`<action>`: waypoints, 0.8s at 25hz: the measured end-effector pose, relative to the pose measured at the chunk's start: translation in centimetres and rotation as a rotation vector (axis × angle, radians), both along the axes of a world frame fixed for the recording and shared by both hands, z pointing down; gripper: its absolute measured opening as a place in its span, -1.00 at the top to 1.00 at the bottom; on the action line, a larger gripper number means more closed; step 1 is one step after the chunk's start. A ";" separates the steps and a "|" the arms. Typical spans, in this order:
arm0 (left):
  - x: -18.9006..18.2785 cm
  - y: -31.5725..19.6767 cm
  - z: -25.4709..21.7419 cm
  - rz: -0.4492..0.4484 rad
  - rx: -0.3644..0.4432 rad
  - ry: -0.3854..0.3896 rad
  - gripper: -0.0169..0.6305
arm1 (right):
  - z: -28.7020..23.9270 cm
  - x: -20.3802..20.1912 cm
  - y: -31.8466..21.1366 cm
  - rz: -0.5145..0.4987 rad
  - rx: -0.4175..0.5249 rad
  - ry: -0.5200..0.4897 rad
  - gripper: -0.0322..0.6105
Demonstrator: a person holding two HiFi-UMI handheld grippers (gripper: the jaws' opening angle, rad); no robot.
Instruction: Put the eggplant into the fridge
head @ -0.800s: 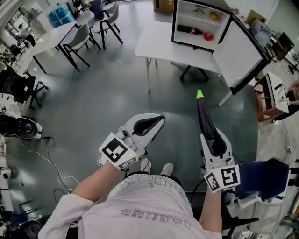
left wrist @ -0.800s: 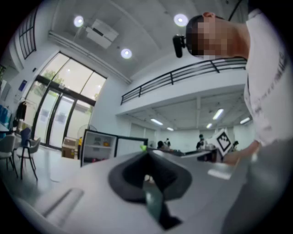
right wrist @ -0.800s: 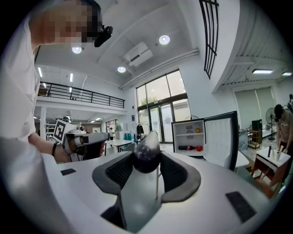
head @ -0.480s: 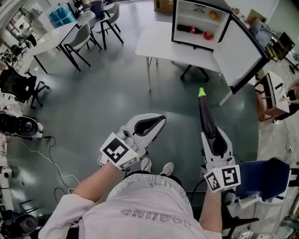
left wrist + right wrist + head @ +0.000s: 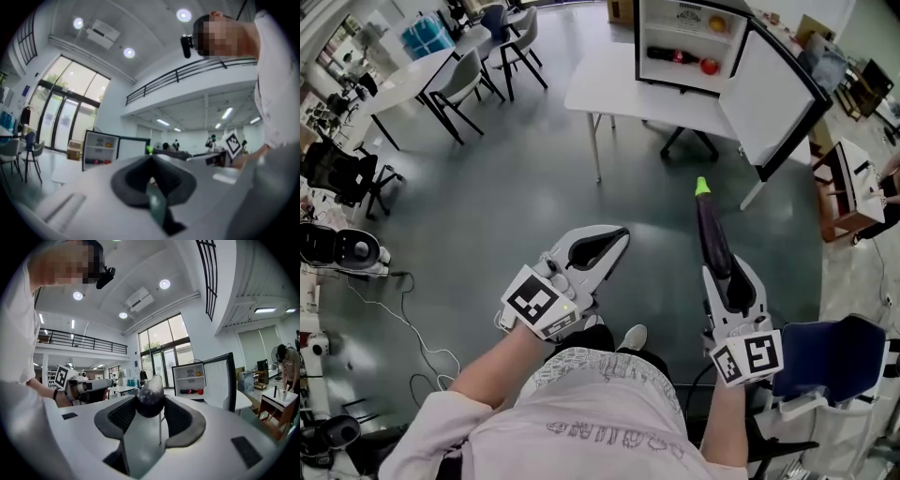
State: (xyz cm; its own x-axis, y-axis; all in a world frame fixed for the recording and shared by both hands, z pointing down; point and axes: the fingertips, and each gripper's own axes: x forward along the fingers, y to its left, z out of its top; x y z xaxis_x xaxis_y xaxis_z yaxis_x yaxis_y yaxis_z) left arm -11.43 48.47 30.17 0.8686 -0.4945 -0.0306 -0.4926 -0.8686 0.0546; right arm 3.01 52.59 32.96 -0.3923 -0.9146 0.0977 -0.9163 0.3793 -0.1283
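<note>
Gripped eggplant [image 5: 711,228] in right tool [image 5: 721,269]; left tool [image 5: 618,235] closed, empty. Saw bottle [image 5: 666,54], red fruit [image 5: 709,67] inside open fridge [image 5: 640,37] at surface's [image 5: 605,89] far edge.

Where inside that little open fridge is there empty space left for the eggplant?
In the small white open fridge, the upper shelf is bare left of the round orange fruit. The lower shelf is crowded by a dark lying bottle and a red round fruit.

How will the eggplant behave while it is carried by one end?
The eggplant is probably stiff: it juts straight from the right tongs. Its glossy, rounded skin may slip. Held at one end, it could lever downward.
</note>
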 end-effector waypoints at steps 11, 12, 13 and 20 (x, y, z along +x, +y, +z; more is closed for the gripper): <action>1.4 -1.8 0.9 -0.021 -0.002 0.004 0.93 | 1.2 3.0 -1.0 0.011 -0.011 0.001 0.32; 1.5 -2.3 0.9 -0.021 -0.001 0.005 0.93 | 1.3 3.2 -1.4 0.011 -0.012 0.003 0.32; 1.7 -2.8 1.0 -0.020 0.000 0.006 0.93 | 1.4 3.4 -1.9 0.011 -0.012 0.004 0.32; 2.0 -7.8 2.8 -0.025 -0.012 0.008 0.93 | 3.0 3.9 -6.5 -0.001 -0.027 0.002 0.32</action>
State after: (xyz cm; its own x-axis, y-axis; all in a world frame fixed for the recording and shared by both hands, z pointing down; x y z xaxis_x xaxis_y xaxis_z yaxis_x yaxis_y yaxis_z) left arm -9.42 40.68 32.94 0.8559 -0.5163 -0.0316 -0.5134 -0.8554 0.0687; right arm 6.88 46.06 35.98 -0.3929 -0.9113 0.1230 -0.9163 0.3765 -0.1368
